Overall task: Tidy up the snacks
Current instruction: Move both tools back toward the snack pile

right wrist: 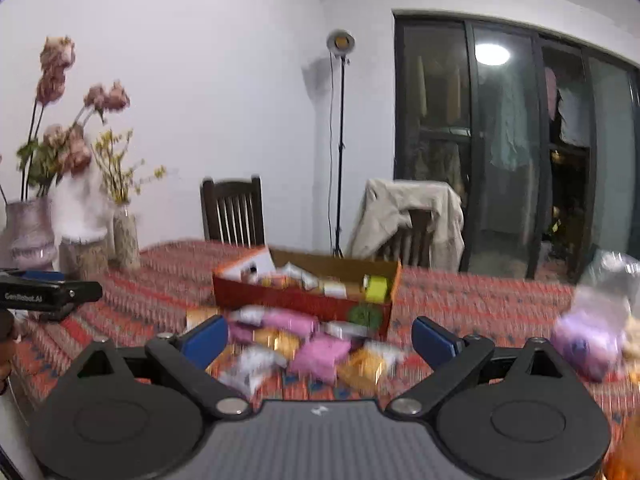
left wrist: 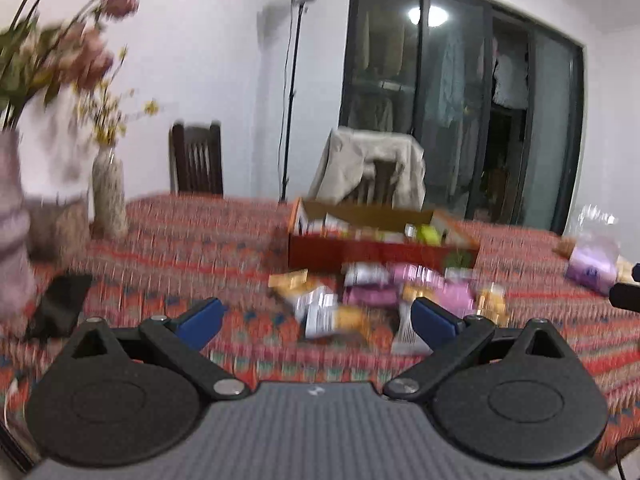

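Red-patterned woven cloth covers the bench, where a loose heap of small pink, yellow and white foil snack packets lies just in front of a shallow red cardboard box set toward the far edge and already partly filled. Both hand-held tools face the heap: the left gripper and the right gripper each stand with blue pads spread wide and nothing between them. Motion blur softens both views. A purple plastic bag sits apart near the right edge; vases of dried flowers crowd the left corner. Judging by the layout, sorting is mid-way, at the approach to another packet. The next move likely calls for lowering one gripper over a single packet at the heap's near side, closing gently on its crinkly edge without dragging neighbours.
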`<act>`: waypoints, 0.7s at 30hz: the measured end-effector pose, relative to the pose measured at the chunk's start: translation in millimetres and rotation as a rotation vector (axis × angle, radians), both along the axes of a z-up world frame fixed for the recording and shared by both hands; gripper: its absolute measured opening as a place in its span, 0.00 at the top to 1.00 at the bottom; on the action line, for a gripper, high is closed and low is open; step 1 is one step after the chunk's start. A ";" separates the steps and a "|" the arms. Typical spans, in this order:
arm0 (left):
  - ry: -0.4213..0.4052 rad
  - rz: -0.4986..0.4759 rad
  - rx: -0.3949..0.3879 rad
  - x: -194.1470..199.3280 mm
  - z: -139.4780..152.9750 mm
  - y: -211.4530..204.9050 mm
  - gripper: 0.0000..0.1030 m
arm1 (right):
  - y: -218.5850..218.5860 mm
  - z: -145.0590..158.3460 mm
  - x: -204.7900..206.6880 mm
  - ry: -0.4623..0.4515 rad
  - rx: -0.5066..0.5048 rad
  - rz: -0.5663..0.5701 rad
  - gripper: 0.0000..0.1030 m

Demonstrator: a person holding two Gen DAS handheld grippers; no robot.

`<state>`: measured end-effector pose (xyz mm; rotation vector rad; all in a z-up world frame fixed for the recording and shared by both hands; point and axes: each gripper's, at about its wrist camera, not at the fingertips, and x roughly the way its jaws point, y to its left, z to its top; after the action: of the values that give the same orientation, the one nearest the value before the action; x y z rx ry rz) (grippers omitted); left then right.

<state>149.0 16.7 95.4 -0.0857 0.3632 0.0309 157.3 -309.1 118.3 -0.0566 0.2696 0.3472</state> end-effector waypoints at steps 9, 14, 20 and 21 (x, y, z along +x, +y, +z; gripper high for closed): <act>0.177 0.011 -0.032 -3.4 -48.7 1.6 0.01 | 3.6 -80.9 -22.1 0.253 0.021 -0.006 0.04; 0.180 -0.003 -0.019 5.2 -47.5 -0.4 0.01 | 13.5 -83.9 -18.8 0.255 0.018 0.012 0.04; 0.185 0.008 0.012 50.3 -49.2 -9.1 0.01 | 22.9 -78.0 6.5 0.271 0.025 0.012 0.04; 0.180 0.005 0.028 62.6 -51.4 -13.1 0.01 | 27.6 -78.9 15.3 0.291 0.026 0.012 0.04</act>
<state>211.7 3.6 44.0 -0.0559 0.5427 0.0486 172.6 -281.5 39.4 0.0184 0.5529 0.3707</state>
